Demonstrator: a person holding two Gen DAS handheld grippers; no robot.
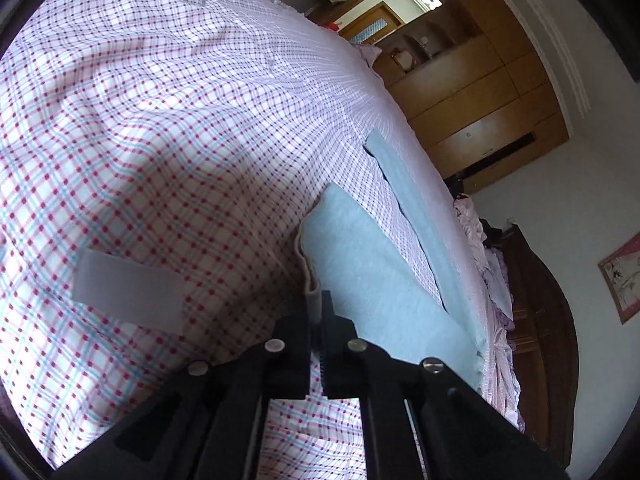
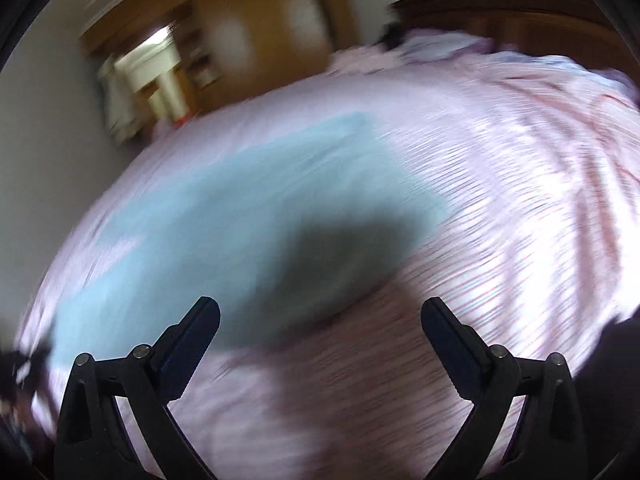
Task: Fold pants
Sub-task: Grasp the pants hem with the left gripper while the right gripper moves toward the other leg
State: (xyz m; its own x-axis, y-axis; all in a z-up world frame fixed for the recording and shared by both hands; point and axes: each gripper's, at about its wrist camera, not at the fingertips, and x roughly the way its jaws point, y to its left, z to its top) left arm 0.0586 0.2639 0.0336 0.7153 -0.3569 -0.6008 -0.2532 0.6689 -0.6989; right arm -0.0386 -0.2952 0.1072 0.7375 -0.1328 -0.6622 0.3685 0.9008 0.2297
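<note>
Pants edge clamped in left gripper jaws on checked bed; right gripper jaws spread wide, empty, above pants.

Whole right wrist view smeared by motion blur: check pattern of the bedspread reduced to streaks, outline of the light blue pants soft, wardrobe and headboard only vague brown shapes. Cut off at the lower rim, both gripper bodies. Hidden between the left gripper pads (pressed together), the pinched pants edge.
</note>
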